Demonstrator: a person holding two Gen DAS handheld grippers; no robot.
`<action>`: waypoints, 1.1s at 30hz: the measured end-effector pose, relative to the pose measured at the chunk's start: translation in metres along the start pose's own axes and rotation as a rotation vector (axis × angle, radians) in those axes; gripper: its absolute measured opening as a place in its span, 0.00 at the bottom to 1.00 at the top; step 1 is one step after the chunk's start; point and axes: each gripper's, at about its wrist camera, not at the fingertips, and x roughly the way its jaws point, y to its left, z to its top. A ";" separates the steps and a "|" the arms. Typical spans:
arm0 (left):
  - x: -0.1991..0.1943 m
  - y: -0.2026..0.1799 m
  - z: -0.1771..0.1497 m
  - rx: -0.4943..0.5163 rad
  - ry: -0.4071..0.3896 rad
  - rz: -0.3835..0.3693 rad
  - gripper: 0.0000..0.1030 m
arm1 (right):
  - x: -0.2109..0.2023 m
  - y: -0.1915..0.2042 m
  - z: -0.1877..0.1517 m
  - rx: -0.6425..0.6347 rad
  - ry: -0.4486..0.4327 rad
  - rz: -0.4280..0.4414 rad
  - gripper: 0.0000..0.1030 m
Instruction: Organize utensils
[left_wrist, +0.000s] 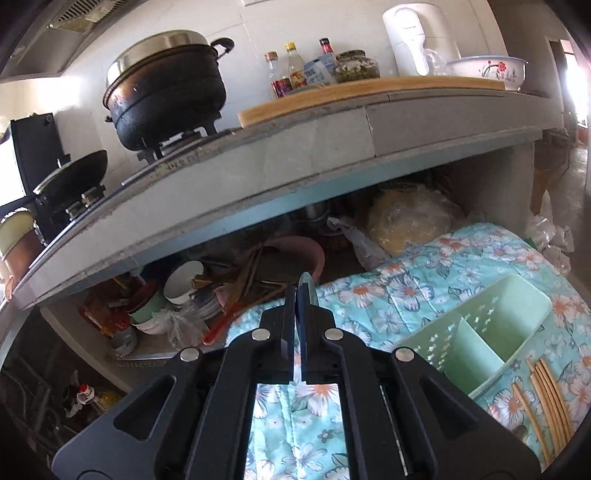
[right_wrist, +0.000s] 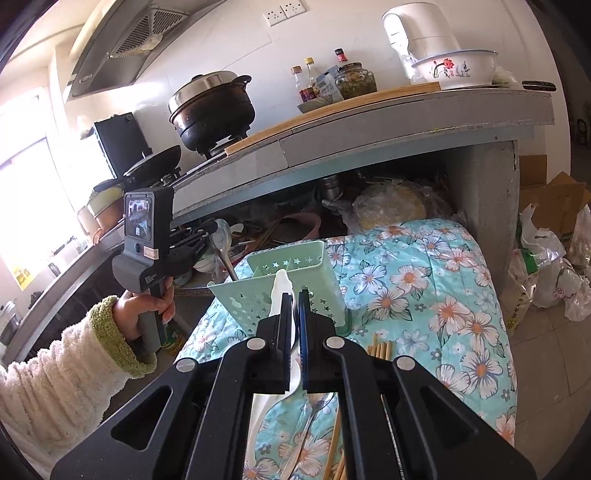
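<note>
While clamped tight on the shiny metal spoon (right_wrist: 221, 240), steer left tool (left_wrist: 301, 306) handle-first into the pale green perforated plastic holder (right_wrist: 314, 258) at frame centre, holding right tool (right_wrist: 293, 306), pinched shut on a white spoon (right_wrist: 281, 286), clear.

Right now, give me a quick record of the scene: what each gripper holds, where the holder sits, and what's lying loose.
left gripper: shut on metal spoon
right gripper: shut on white spoon
green holder: upright on floral cloth, compartments in view hold nothing
chopsticks: loose on the cloth, beside the holder
</note>
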 end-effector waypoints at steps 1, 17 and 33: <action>0.004 -0.001 -0.003 -0.006 0.021 -0.025 0.02 | 0.000 0.000 0.001 0.000 0.000 0.000 0.04; -0.016 0.052 -0.033 -0.353 0.077 -0.304 0.52 | 0.014 0.009 0.046 -0.063 -0.065 -0.008 0.04; -0.080 0.074 -0.132 -0.588 0.216 -0.288 0.74 | 0.110 0.018 0.144 -0.162 -0.236 -0.072 0.04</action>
